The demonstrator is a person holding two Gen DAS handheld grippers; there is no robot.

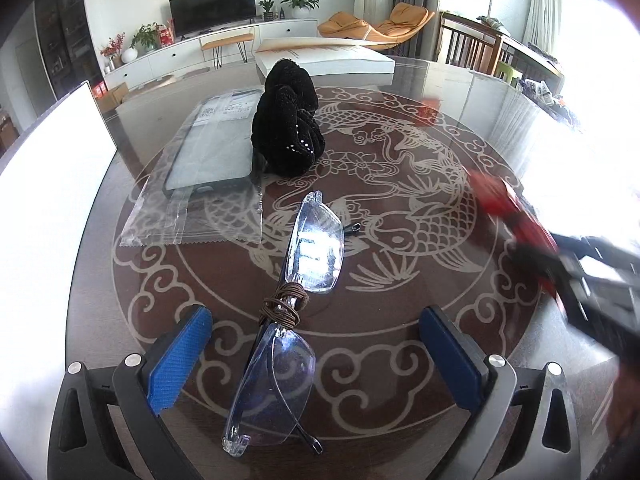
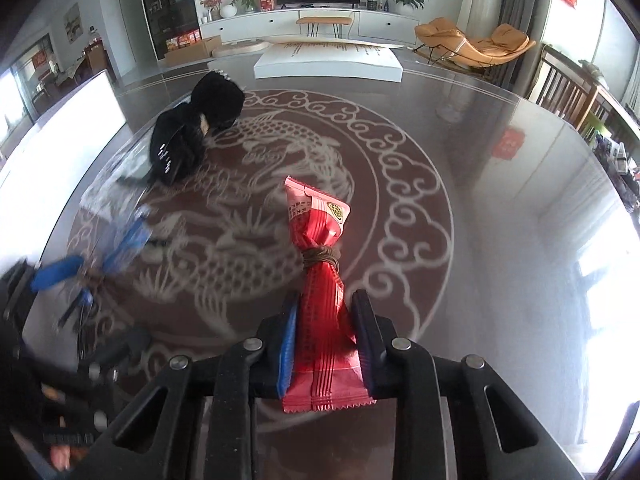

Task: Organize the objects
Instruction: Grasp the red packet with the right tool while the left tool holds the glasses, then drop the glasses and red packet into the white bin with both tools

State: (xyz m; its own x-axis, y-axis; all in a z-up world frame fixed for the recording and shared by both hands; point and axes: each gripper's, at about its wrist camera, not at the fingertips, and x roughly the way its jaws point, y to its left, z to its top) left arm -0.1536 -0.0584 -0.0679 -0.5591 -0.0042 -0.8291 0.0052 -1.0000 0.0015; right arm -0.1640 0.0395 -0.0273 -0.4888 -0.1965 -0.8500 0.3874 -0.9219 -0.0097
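A pair of clear rimless glasses (image 1: pixel 316 252) lies on the glass table, with a brown cord (image 1: pixel 284 308) wound round its bridge. My left gripper (image 1: pixel 316 356) stands open over it, one blue pad on each side of the near lens, neither touching. My right gripper (image 2: pixel 326 320) is shut on a red snack packet (image 2: pixel 320 232) that has a brown cord (image 2: pixel 320 258) tied round its middle. The packet sticks out forward above the table. In the left wrist view the right gripper (image 1: pixel 592 276) and the packet (image 1: pixel 516 208) show blurred at the right.
A black sequinned cloth bundle (image 1: pixel 286 120) sits mid-table beside a phone case in a clear plastic bag (image 1: pixel 208 152). A flat white box (image 1: pixel 324 58) lies at the far edge, and a white board (image 1: pixel 48 184) at the left. The round table (image 2: pixel 500 220) has a fish pattern.
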